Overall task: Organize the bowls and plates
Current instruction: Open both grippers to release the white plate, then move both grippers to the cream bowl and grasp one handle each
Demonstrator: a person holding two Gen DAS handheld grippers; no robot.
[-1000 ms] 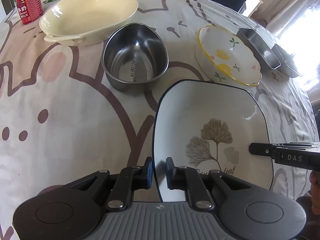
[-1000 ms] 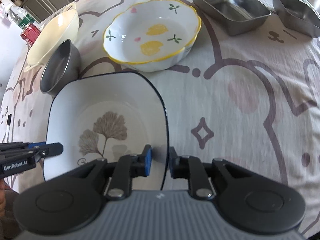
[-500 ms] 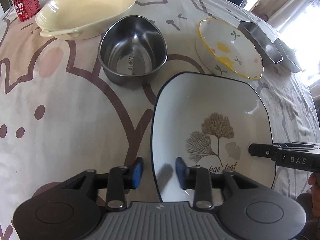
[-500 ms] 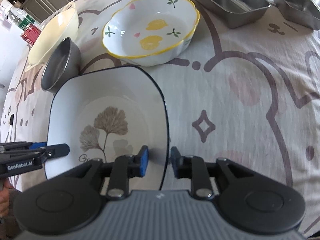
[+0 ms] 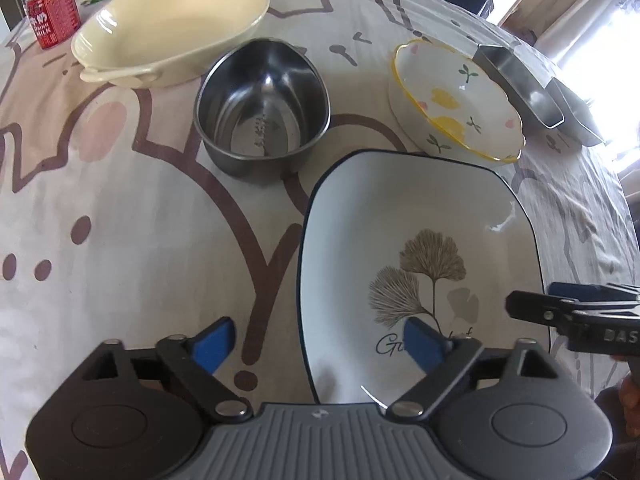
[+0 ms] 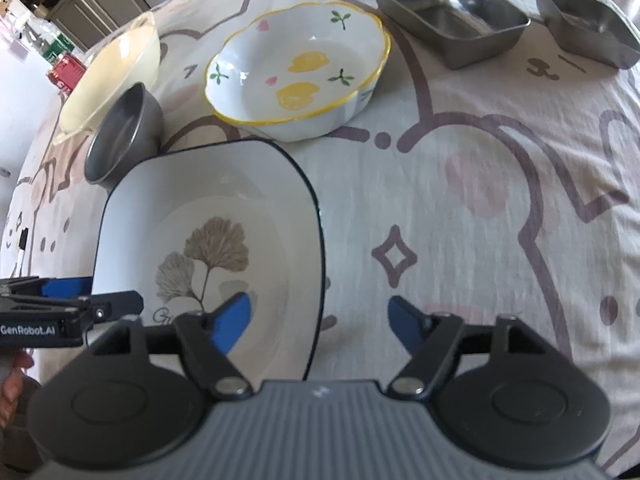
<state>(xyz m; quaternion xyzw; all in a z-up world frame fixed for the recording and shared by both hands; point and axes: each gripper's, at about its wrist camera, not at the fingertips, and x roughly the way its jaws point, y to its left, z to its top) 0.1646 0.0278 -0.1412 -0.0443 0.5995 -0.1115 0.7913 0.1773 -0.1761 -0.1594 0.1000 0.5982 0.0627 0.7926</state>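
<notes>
A white square plate with a dark rim and a ginkgo leaf print lies flat on the patterned tablecloth. My left gripper straddles the plate's left rim, its jaws opening and the blue pads clear of the rim. My right gripper straddles the right rim the same way, jaws opening, pads not touching. Each gripper shows in the other's view at the plate's far side: the right gripper and the left gripper.
Behind the plate stand a steel bowl, a cream oval dish, a flowered bowl with a yellow rim and two steel pans. A red can is far left.
Both grippers were shut on the plate's opposite rims; both have let go and spread wide. The plate now rests on the cloth.
</notes>
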